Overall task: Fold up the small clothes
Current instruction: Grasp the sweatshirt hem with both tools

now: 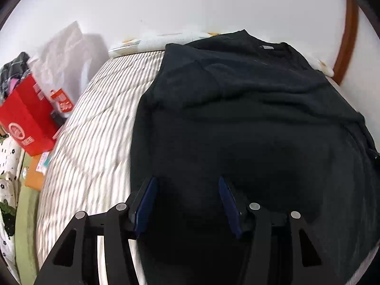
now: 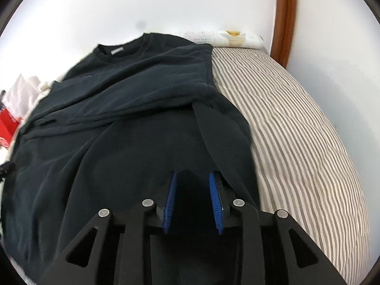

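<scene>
A black T-shirt lies flat on a grey-and-white striped mattress, its collar and grey neck label at the far end. In the right wrist view the T-shirt has one side folded across its body, with the striped mattress bare to its right. My left gripper hangs over the near left part of the shirt, open, with only flat cloth below it. My right gripper hovers over the near right part, its blue pads apart and pinching nothing.
A red box, a white plastic bag and an orange packet sit off the bed's left edge. A white wall stands behind, with a brown wooden frame at the right. White items lie at the bed's head.
</scene>
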Motion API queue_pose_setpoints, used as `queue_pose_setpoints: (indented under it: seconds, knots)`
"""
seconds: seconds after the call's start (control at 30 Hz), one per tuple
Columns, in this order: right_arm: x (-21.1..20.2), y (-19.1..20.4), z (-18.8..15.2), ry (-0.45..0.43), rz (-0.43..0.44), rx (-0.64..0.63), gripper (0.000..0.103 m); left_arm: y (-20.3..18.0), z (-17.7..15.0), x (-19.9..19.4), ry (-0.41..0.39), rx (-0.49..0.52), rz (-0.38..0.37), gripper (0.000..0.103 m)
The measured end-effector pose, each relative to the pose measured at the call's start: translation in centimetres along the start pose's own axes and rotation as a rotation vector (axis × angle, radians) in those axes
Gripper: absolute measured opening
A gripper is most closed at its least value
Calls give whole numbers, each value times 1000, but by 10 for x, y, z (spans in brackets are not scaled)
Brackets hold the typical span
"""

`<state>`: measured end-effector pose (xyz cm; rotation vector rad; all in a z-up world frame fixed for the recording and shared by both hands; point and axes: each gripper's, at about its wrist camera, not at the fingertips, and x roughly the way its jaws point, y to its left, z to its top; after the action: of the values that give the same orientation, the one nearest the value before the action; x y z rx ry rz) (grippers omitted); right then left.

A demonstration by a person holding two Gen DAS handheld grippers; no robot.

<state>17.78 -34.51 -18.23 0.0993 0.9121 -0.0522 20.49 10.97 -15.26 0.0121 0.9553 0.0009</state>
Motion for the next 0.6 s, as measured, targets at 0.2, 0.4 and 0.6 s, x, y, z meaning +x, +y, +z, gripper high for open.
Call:
queue_pose_setpoints:
  seconds: [0.2, 0.4, 0.6]
  knots:
    - [-55, -18, -58, -41, -57, -31, 48, 22, -56, -33, 4, -48, -13, 52]
    - [-89, -39, -111, -78, -109, 14, 56, 28, -94, -54, -11, -48, -54, 52]
    - [-94, -52, -133, -81, -76, 122, 58, 19, -107, -61, -30, -51, -87, 54]
